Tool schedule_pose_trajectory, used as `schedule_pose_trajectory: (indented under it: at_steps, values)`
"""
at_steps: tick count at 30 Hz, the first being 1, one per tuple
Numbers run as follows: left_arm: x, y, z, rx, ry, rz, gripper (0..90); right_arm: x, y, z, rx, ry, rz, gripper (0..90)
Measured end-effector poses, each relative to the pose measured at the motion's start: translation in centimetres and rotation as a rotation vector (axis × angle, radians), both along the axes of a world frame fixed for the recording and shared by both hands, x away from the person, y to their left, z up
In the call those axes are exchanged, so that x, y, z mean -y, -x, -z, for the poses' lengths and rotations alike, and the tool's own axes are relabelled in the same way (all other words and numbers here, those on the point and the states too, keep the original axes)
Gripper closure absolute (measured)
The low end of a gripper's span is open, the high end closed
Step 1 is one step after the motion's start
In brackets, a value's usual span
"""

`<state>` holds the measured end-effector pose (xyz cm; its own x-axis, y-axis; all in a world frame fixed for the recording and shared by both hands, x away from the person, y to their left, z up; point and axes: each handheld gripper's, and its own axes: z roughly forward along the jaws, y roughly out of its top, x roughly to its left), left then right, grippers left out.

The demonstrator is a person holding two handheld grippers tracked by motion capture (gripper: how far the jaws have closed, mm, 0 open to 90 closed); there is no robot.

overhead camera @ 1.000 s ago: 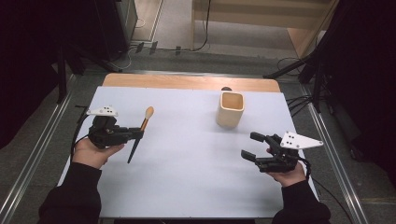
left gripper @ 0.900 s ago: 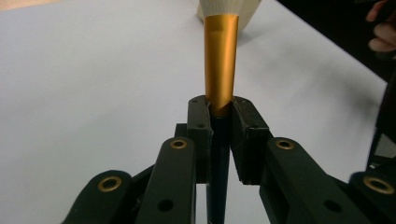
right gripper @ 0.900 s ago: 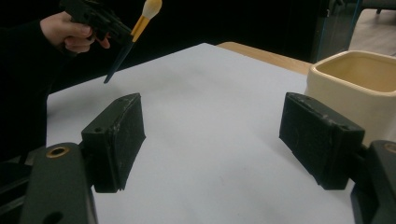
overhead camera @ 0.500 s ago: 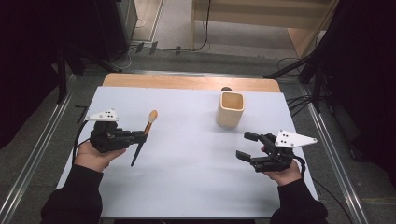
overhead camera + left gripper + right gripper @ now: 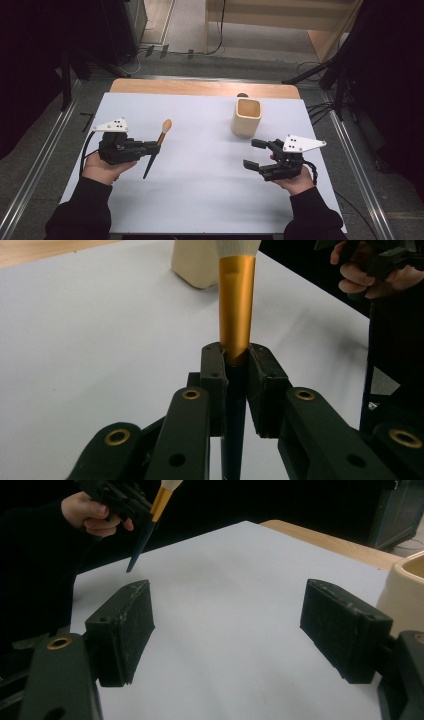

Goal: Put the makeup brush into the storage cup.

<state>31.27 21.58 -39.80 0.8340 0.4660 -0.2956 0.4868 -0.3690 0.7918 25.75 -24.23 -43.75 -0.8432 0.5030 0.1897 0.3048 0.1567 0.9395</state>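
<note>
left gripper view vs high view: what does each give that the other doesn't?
Left gripper view alone: the left hand-held gripper pads clamping the dark-handled makeup brush with a gold metal ferrule just below the ferrule. High view alone: the brush's whole length, tilted, the open top of the cream square cup, and the open right hand-held gripper near it. Both: brush, cup, white table sheet.

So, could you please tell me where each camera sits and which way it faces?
High view: above the person's side, looking forward and down on the table; forearms, left gripper and right gripper show.
Left gripper view: rides that gripper, looking along shut jaws gripping the brush.
Right gripper view: rides that gripper, looking between open jaws across the table.
Shared: all three show the brush and the cup.
</note>
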Motion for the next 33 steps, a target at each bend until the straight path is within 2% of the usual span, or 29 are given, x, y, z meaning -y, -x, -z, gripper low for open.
schedule_pose_trajectory:
  at_steps: [20, 33]
  values:
    - [1.6, 0.4, 0.2, 0.017, 0.012, 0.070, 79.9, -2.1, -1.0, 0.0, -0.003, -0.009, -0.045, 15.9]
    - [2.9, 0.7, 0.2, 0.033, 0.018, 0.128, 79.9, -3.8, -1.5, 0.2, -0.017, -0.001, -0.076, 16.8]
